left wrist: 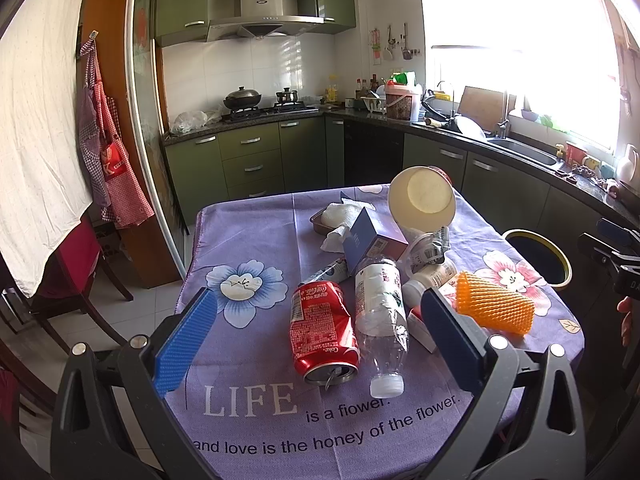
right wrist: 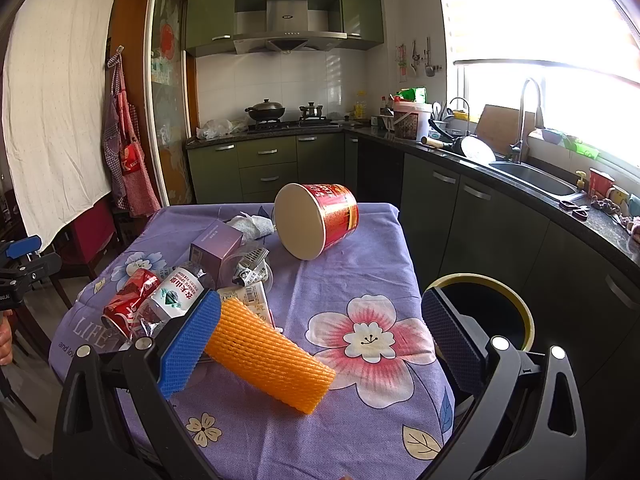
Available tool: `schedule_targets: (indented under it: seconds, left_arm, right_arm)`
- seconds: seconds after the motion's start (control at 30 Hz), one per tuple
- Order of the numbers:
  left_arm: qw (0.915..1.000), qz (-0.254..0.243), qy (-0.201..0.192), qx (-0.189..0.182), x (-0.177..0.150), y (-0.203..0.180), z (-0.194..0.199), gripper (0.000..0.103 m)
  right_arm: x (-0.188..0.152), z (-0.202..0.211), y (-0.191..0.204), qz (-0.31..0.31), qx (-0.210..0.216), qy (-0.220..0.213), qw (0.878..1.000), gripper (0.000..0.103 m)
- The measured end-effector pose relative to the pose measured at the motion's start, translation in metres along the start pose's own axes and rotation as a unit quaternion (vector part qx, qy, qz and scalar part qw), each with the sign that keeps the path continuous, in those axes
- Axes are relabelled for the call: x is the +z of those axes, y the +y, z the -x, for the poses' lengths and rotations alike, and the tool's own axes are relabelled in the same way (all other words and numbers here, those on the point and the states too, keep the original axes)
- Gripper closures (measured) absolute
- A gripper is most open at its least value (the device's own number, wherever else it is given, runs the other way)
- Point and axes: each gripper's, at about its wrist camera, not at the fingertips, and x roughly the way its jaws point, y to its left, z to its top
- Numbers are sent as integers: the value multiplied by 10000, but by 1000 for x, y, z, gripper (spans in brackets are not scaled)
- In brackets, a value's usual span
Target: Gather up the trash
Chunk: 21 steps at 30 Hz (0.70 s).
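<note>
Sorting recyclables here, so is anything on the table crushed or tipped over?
Yes. The red cola can is dented and lies on its side, the clear bottle beside it looks crumpled, and the red paper bucket is tipped over.

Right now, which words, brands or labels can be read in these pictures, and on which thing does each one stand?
"LIFE": tablecloth.
"is a flower." and "and love is the honey of the flower.": same tablecloth, below it.
"Coke": crushed red can, upside down in this view.
Plastic bottle: Chinese label, too small to read surely.
Red tub, purple box, range hood: print too blurred.
</note>
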Motion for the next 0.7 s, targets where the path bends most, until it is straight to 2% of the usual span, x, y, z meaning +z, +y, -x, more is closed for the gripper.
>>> schedule_targets:
  seconds: [0.53, 0.7]
  left_arm:
    - [9999, -7, 89, -89, -4, -2, -9, 6]
    - [9997, 27, 180, -173, 16, 9, -36, 6]
  right_arm:
    - [2, -11, 1, 53, 10, 108, 9999, 4]
    - [22, -33, -1, 185, -95, -10, 9998, 4]
